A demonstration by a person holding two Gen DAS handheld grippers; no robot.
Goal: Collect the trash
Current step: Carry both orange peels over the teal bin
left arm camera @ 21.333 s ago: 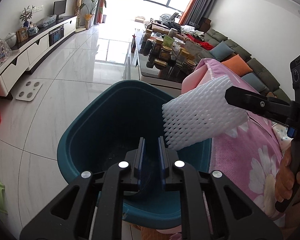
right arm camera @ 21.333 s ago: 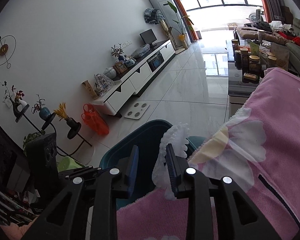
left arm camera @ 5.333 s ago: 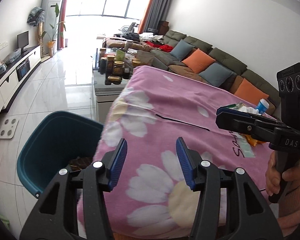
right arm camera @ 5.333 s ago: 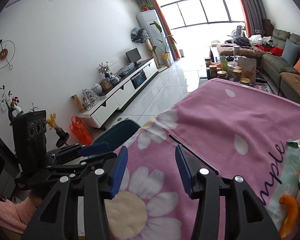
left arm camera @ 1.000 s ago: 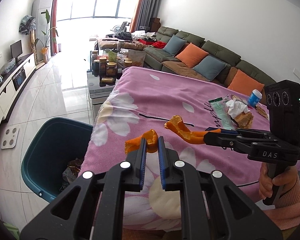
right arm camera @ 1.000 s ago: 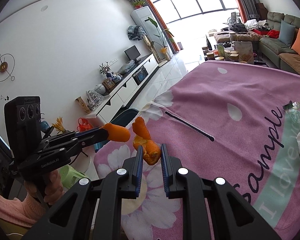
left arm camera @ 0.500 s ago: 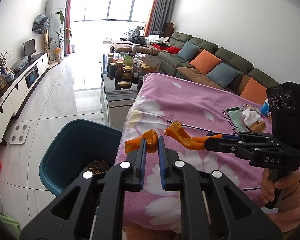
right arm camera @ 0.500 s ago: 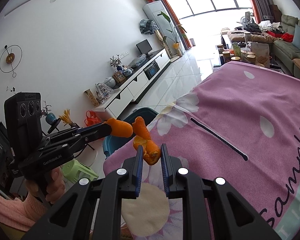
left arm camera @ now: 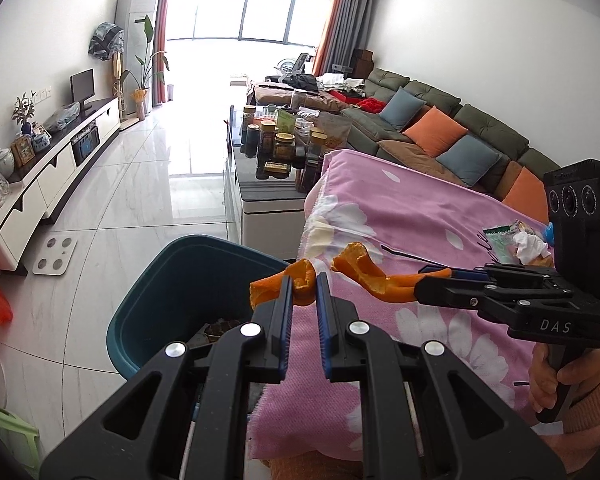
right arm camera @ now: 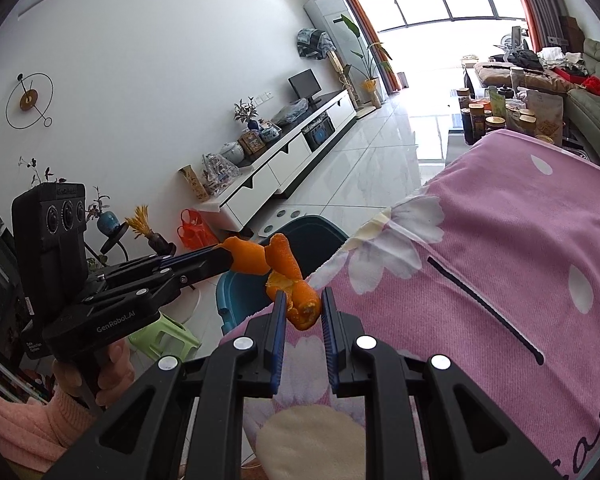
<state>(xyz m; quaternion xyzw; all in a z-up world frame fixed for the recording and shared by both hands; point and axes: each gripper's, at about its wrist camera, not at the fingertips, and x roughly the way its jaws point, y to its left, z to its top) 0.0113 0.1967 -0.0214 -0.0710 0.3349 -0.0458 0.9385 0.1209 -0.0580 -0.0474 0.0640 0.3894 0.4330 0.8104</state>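
Note:
My left gripper (left arm camera: 301, 292) is shut on a curled piece of orange peel (left arm camera: 284, 282), held over the near rim of the teal trash bin (left arm camera: 156, 280). My right gripper (right arm camera: 303, 304) is shut on a longer orange peel (right arm camera: 296, 292); the same peel shows in the left wrist view (left arm camera: 364, 274), over the pink blanket's edge, right of the bin. In the right wrist view the left gripper (right arm camera: 224, 258) holds its peel (right arm camera: 246, 258) above the bin (right arm camera: 312, 230). Dark trash lies in the bin's bottom.
The pink flowered blanket (left arm camera: 420, 220) covers the table, with wrappers and tissue (left arm camera: 516, 242) at its far right. A glass coffee table with jars (left arm camera: 276, 148) stands behind. A white scale (left arm camera: 54, 256) lies on the tile floor. A green stool (right arm camera: 164, 334) stands near the bin.
Both grippers, each holding orange peel, have swung left from over the blanket toward the bin. The bin now sits closer and more central in the left wrist view.

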